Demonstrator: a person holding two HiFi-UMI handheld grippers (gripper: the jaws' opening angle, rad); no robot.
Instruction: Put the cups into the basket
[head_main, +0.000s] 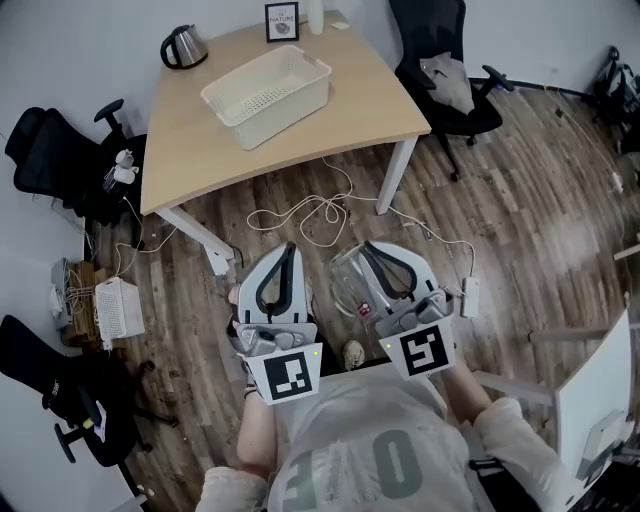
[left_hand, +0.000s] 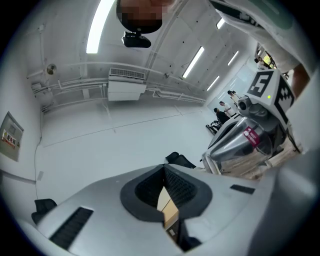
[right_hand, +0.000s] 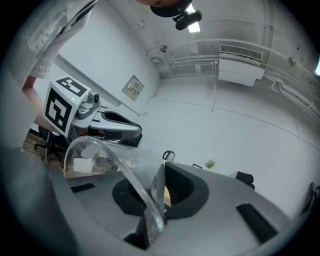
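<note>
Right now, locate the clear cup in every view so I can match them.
Head view: clear cup, lower centre, in the right gripper.
Left gripper view: cup at the right, mid-height.
Right gripper view: cup at lower left, wall pinched between the jaws.
Shared landmark: kettle, seen in head and right gripper views only.

The right hand-held gripper is covering part of the clear cup in the head view. The top edge is cutting off a white bottle on the surface; print on the framed sign is showing illegibly small.
</note>
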